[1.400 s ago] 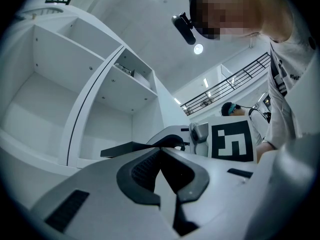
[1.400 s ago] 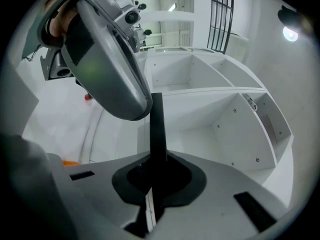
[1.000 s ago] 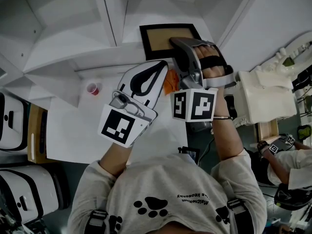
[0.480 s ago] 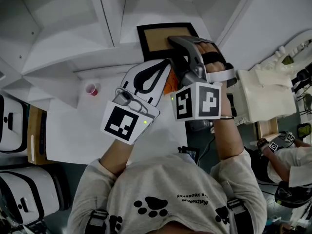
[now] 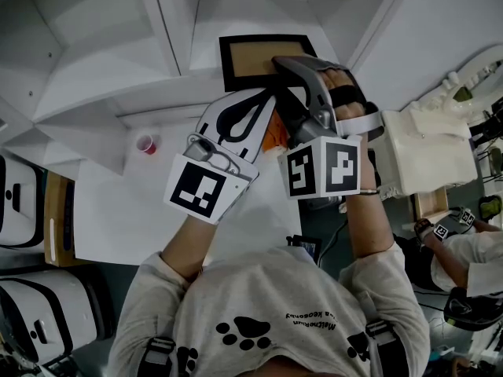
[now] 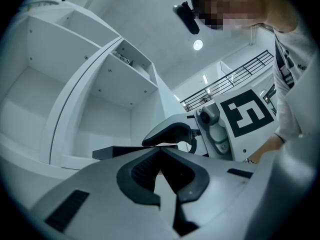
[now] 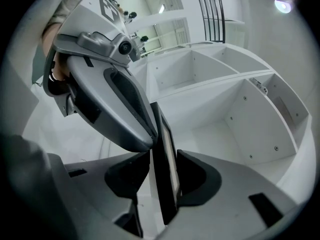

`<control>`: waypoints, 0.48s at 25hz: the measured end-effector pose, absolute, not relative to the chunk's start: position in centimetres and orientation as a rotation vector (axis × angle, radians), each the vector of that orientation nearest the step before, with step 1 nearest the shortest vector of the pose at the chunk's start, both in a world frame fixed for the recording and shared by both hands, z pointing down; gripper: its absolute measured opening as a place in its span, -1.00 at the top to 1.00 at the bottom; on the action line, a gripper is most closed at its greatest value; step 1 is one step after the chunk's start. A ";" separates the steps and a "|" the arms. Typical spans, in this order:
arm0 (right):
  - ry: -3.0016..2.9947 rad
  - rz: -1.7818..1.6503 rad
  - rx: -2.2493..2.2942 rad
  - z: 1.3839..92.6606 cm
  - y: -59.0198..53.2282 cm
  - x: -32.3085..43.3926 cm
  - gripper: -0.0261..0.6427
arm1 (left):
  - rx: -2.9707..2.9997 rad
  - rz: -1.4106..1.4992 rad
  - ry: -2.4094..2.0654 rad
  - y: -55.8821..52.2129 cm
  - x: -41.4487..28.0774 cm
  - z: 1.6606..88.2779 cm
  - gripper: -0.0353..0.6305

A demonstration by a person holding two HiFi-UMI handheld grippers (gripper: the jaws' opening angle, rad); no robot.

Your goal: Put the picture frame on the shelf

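Note:
The picture frame (image 5: 255,56), black-edged with a tan panel, stands in a compartment of the white shelf (image 5: 236,10). My right gripper (image 5: 288,66) reaches over its right edge. Its jaws are opening. In the right gripper view the frame (image 7: 168,159) stands edge-on between the right gripper's (image 7: 162,176) pads, with a gap showing on the left side. My left gripper (image 5: 266,102) is shut, its tip against the frame's near edge. In the left gripper view the left gripper's (image 6: 159,151) tips meet with nothing between them, and the frame (image 6: 122,152) lies just beyond.
A small red cup (image 5: 148,143) sits on the white table (image 5: 118,210) below the shelf. White cases (image 5: 23,195) stand at the left. A cream object (image 5: 424,155) and another person (image 5: 471,258) are at the right.
Both grippers have stayed at the frame in the compartment and edged slightly farther in. The frame has hardly moved.

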State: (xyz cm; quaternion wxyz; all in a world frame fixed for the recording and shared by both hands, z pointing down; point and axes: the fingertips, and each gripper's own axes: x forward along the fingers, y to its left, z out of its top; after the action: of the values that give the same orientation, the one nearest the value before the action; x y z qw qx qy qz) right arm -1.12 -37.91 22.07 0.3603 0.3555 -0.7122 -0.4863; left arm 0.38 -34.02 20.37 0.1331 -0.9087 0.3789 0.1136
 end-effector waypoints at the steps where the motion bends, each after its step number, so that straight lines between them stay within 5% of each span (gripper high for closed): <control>1: -1.829 -1.261 0.915 22.0 -38.0 -1.0 0.44 | -2.637 0.321 1.101 -34.2 0.4 20.4 0.83; 12: -1.785 -1.356 0.953 21.2 -35.8 0.1 0.41 | -2.637 0.343 1.107 -34.6 0.4 20.1 0.83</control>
State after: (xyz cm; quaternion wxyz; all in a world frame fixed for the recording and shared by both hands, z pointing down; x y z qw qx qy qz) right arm 0.08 -35.85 21.18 0.3457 0.3672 -0.6875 -0.5225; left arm 0.36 -34.65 20.15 0.1300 -0.9077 0.3811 0.1181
